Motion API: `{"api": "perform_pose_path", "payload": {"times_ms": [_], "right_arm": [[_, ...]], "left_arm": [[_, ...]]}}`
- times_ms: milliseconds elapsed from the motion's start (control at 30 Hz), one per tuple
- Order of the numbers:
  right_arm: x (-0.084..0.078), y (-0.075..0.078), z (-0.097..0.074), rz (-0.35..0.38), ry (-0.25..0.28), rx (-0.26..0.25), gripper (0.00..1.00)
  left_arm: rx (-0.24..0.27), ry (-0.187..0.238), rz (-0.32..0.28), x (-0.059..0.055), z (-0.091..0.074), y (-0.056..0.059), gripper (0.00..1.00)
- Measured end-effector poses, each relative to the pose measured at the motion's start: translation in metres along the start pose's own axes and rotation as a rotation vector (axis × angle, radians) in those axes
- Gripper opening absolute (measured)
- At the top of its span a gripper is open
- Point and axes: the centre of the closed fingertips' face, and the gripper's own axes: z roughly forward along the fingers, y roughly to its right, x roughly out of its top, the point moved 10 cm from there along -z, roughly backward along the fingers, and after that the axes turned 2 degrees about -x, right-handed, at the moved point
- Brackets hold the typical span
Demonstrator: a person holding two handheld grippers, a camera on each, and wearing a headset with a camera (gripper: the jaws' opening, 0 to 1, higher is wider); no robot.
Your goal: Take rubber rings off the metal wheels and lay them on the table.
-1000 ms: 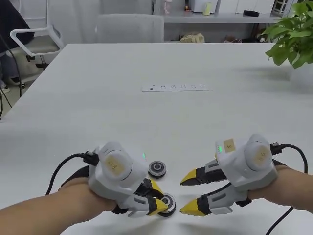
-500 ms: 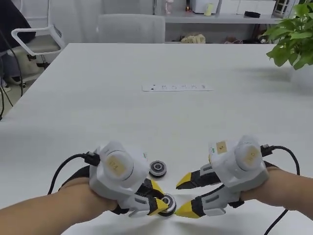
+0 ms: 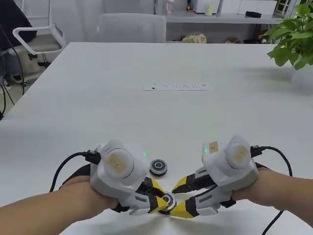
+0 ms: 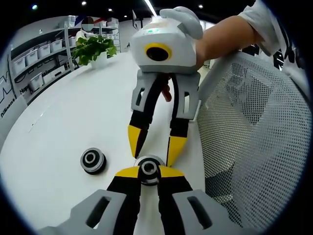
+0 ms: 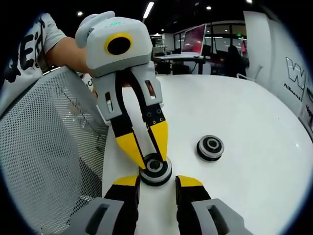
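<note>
A small metal wheel with a black rubber ring (image 3: 168, 200) is held just above the white table (image 3: 146, 117) near its front edge. My left gripper (image 3: 164, 205) is shut on it. In the left gripper view the wheel (image 4: 149, 169) sits between my yellow tips. My right gripper (image 3: 177, 199) faces it, open, with one jaw on either side of the wheel (image 5: 155, 170). Whether its jaws touch the ring I cannot tell. A second wheel with its ring (image 3: 158, 167) lies flat on the table just behind, apart from both grippers.
A white power strip (image 3: 177, 87) lies mid-table. A green plant (image 3: 292, 39) stands at the far right, and a chair (image 3: 129, 27) at the far edge. A grey mesh chair back (image 4: 254, 127) is close behind the grippers. Cables trail from both hands.
My right gripper has moved left and a little down until its open jaws straddle the held wheel. My left gripper and the second wheel have stayed put.
</note>
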Motion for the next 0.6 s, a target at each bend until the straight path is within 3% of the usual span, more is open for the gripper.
{"api": "perform_pose_path", "payload": {"times_ms": [400,600], "right_arm": [[-0.0019,-0.0012,-0.0011,0.012,-0.004,0.009,0.2],[-0.0056,-0.0001,-0.0053,0.016,-0.013,0.01,0.1]], "left_arm": [[0.004,0.0,-0.001,-0.0002,0.0003,0.0003,0.08],[0.005,-0.002,0.0,0.0001,0.0004,0.0005,0.08]]}}
